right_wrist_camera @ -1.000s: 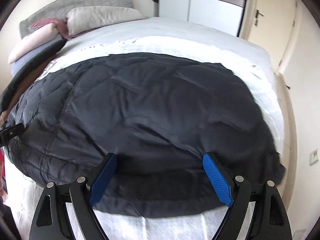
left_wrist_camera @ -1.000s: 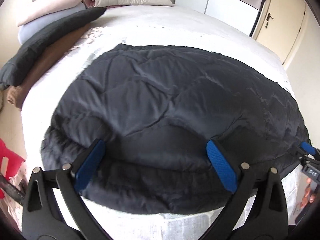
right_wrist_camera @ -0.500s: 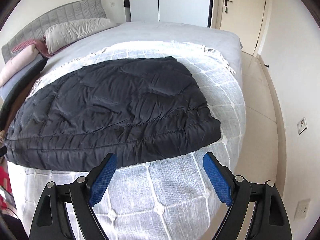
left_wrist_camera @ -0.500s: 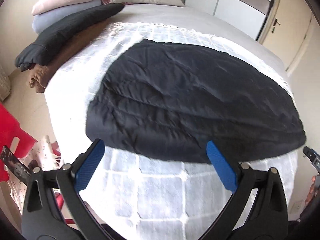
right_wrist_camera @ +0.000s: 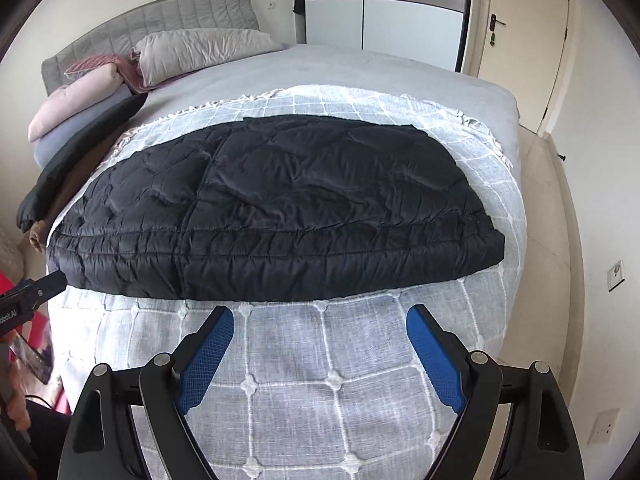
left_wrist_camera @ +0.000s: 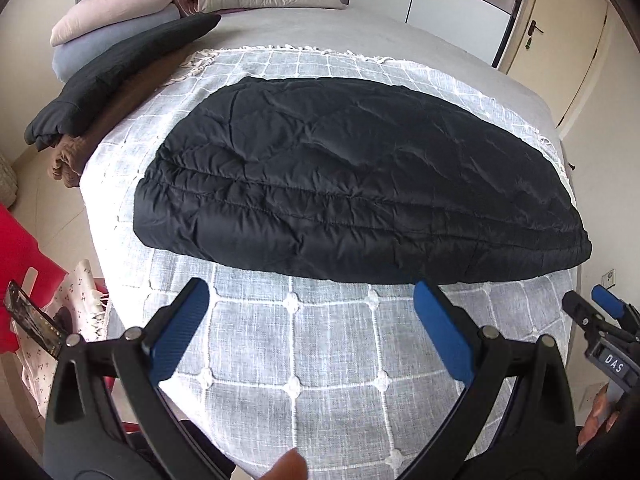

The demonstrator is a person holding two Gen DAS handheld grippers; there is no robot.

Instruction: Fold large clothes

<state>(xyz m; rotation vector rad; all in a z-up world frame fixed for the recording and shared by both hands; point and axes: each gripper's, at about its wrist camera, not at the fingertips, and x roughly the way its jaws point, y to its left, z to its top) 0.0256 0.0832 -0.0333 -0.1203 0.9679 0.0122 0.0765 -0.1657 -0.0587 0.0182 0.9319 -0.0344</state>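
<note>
Left wrist view: black quilted coat [left_wrist_camera: 352,184] lies folded flat on the bed's checked throw [left_wrist_camera: 304,344]. Left gripper [left_wrist_camera: 312,312] and right gripper [right_wrist_camera: 320,336] hover empty, jaws wide. Between folds; next likely needs regrasping an edge.

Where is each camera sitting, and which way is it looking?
Left wrist view: sits on the left hand-held gripper, looking down along its open blue fingers at the black quilted garment on the bed; a fingertip shows at the bottom.
Right wrist view: sits on the right hand-held gripper, facing the same garment from farther right, fingers open; the other gripper's tip pokes in at the left edge.
Both share: the garment, checked white blanket, pillows and wardrobe.
</note>
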